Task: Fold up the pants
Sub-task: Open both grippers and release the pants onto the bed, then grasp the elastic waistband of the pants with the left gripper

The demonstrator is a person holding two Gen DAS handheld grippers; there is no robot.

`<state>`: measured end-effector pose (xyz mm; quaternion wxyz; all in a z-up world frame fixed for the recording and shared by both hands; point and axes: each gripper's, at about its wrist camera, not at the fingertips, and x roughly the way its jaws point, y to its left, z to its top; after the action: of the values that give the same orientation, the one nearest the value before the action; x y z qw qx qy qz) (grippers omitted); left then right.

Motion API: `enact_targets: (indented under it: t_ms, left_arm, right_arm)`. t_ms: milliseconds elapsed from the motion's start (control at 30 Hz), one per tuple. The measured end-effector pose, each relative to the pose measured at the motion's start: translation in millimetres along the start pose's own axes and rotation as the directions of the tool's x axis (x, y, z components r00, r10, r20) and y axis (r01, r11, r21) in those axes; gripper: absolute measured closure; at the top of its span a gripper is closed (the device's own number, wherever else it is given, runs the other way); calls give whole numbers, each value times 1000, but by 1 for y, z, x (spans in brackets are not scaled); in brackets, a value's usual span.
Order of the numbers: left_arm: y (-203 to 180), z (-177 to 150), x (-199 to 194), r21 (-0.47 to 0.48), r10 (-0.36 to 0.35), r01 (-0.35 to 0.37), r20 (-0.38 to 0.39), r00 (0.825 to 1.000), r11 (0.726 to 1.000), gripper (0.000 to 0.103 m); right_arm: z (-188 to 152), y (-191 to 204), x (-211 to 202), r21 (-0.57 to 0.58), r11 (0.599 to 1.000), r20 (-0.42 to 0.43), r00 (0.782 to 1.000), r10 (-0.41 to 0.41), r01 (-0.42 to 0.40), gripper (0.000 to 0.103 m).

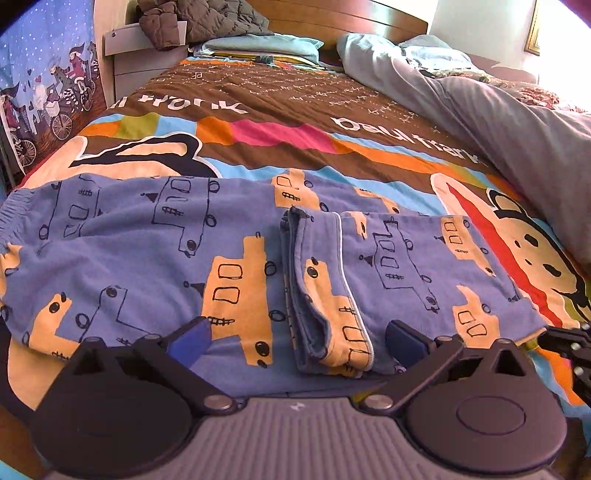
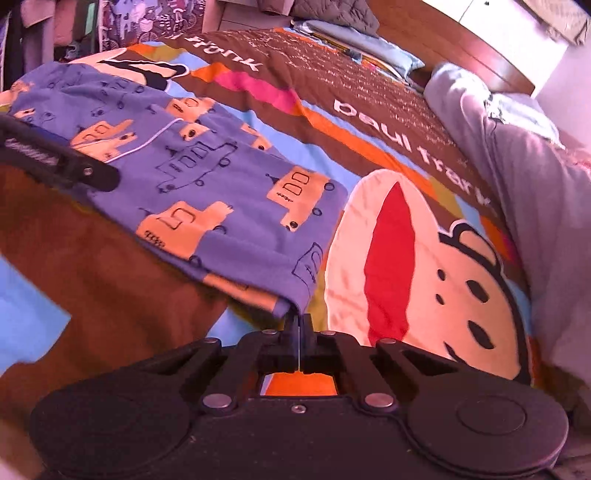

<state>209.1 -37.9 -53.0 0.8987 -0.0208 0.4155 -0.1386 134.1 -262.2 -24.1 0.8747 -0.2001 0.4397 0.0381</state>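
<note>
Pants: blue pants [image 1: 147, 251] printed with orange trucks are laid across the near part of the bed, waistband to the left; the leg ends are seen folded back over the middle, their hems [image 1: 325, 295] lying on top.
Fold edge: the folded right end of the pants [image 2: 221, 206] is lifted slightly at its near corner.
Right gripper: the right gripper [image 2: 297, 325] is seen pressed together, with the near right corner of the fabric pinched between its 2 fingers.
Left gripper: the left gripper [image 1: 295, 339] is held spread wide just above the near edge of the pants, 1 blue pad [image 1: 192, 341] on either side of the hems; nothing is gripped.
Bedspread: a brown cartoon-monkey bedspread [image 1: 295, 122] is spread under the pants.
Surroundings: a grey duvet [image 1: 517, 122] is bunched along the right side; a wooden headboard [image 1: 343, 18] is seen beyond the pillows.
</note>
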Motion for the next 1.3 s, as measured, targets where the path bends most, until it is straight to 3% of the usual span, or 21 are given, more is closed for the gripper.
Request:
enact_targets:
  t_ms: [200, 333, 467, 600, 667, 700, 733, 767, 833, 900, 967, 1033, 1100, 1200, 1233, 1300]
  left_arm:
    - [4, 0, -1, -18, -15, 15, 6, 1000, 1000, 1]
    - [5, 0, -4, -22, -9, 9, 6, 1000, 1000, 1]
    - [5, 0, -8, -15, 15, -15, 5, 1000, 1000, 1]
    - [18, 1, -12, -49, 2, -2, 7, 1000, 999, 1]
    - [22, 1, -14, -37, -12, 12, -3, 1000, 999, 1]
    - [24, 0, -16, -29, -11, 11, -8, 1000, 1000, 1]
    - [26, -3, -21, -17, -14, 13, -12, 1000, 1000, 1]
    - [29, -6, -28, -12, -24, 24, -9, 1000, 1000, 1]
    - [45, -12, -46, -54, -50, 52, 28, 998, 997, 1]
    - [68, -17, -63, -186, -62, 76, 80, 995, 980, 1]
    - [90, -19, -72, -322, -71, 105, 114, 991, 941, 1]
    - [111, -20, -79, -425, -60, 116, 141, 988, 898, 1]
    - [128, -20, -84, -473, -6, 80, 156, 988, 877, 1]
    - [150, -17, -93, -529, 153, -56, 141, 978, 847, 1]
    - [158, -17, -96, -544, 191, -80, 151, 970, 835, 1]
    - [173, -17, -101, -583, 216, -81, 166, 962, 808, 1]
  right_arm:
    - [-13, 14, -3, -91, 996, -19, 1000, -1, -1, 103]
    - [-8, 10, -9, -92, 995, -43, 999, 20, -24, 103]
    - [6, -14, -26, 12, 1000, 4, 1000, -3, 3, 79]
    - [25, -29, -22, 151, 985, 70, 995, 75, -85, 65]
    - [23, -20, 0, 127, 983, 17, 991, 134, -135, 58]
    - [17, -13, 16, 85, 987, -44, 989, 140, -136, 57]
    - [10, -11, 23, 79, 988, -48, 989, 139, -135, 54]
    - [7, -15, 21, 108, 985, -25, 990, 142, -138, 53]
    - [13, -29, 17, 186, 967, -59, 980, 190, -176, 52]
    - [25, -39, 5, 217, 954, -3, 977, 215, -209, 48]
    - [45, -38, 1, 204, 955, 59, 977, 207, -215, 39]
    - [75, -28, 10, 201, 950, 117, 968, 221, -241, 38]
    - [104, -9, 31, 216, 923, 159, 944, 289, -318, 38]
    - [140, 23, 75, 294, 856, 174, 905, 388, -424, 39]
    - [148, 33, 89, 318, 847, 147, 905, 400, -426, 39]
    - [159, 54, 108, 308, 877, 94, 930, 356, -368, 34]
